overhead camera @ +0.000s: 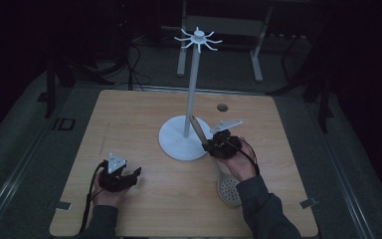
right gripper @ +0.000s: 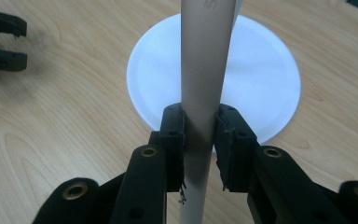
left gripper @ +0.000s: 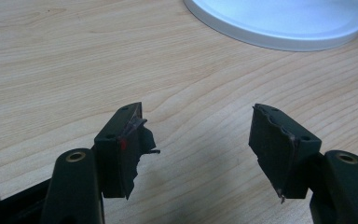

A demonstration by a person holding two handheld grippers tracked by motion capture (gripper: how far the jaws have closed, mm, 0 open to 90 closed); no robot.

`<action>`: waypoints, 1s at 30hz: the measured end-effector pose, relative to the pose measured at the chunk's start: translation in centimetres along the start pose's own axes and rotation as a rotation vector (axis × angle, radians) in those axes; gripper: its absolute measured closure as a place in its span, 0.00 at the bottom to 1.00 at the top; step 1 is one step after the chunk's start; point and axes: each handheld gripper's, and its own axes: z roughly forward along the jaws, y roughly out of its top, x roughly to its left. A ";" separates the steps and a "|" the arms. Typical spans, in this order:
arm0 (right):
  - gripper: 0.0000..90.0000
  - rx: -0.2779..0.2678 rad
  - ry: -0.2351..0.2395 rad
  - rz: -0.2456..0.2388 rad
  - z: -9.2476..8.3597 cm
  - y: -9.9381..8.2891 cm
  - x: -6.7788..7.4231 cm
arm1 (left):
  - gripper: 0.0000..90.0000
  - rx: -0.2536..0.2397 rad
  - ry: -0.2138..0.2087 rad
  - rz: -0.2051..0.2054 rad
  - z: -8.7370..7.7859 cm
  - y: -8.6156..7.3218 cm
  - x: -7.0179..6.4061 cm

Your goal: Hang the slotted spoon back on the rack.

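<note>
A dim room surrounds us, with dark floor and the grey legs of another table [overhead camera: 219,45] at the top of the high view. Our pale wooden worktop [overhead camera: 144,119] fills the middle of that view, and a small round hole [overhead camera: 222,107] sits in it right of centre, toward the far edge.

Near the centre stands a white rack [overhead camera: 191,89]: a round base [overhead camera: 179,144], a thin upright pole and a crown of short hooks [overhead camera: 198,39] at the top centre of the frame. In the left gripper view the rim of that base [left gripper: 279,28] lies at the upper right, with bare wood between it and the jaws.

The slotted spoon [overhead camera: 224,174] lies slantwise at the lower right of the high view. Its perforated head [overhead camera: 229,189] is down by our right sleeve, and its wooden handle [overhead camera: 198,130] rises toward the pole, its tip over the base. The right hand-held gripper [overhead camera: 214,145] is clamped around that handle; in the right gripper view the handle [right gripper: 204,93] runs up the middle of the frame between the two pads, which press on it from both sides, with the white base behind.

The left hand-held gripper [overhead camera: 134,174] rests at the lower left of the high view, well apart from the spoon. Its jaws stand wide with nothing between them, and both fingertips [left gripper: 126,140] hang just over the wood.
</note>
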 end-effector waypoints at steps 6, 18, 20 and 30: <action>0.82 -0.033 -0.022 0.012 -0.6 0.2 -0.3 | 0.40 0.000 0.001 0.002 0.0 0.0 0.0; 0.82 -0.095 -0.062 0.030 -1.5 0.6 -0.8 | 0.40 0.000 0.001 0.001 0.0 0.0 0.0; 0.82 -0.101 -0.068 0.034 -1.6 0.7 -0.9 | 0.40 -0.001 0.000 0.001 0.0 0.0 0.0; 0.82 -0.137 -0.088 0.050 -2.3 1.1 -1.2 | 0.40 0.001 -0.001 0.002 0.0 0.0 0.0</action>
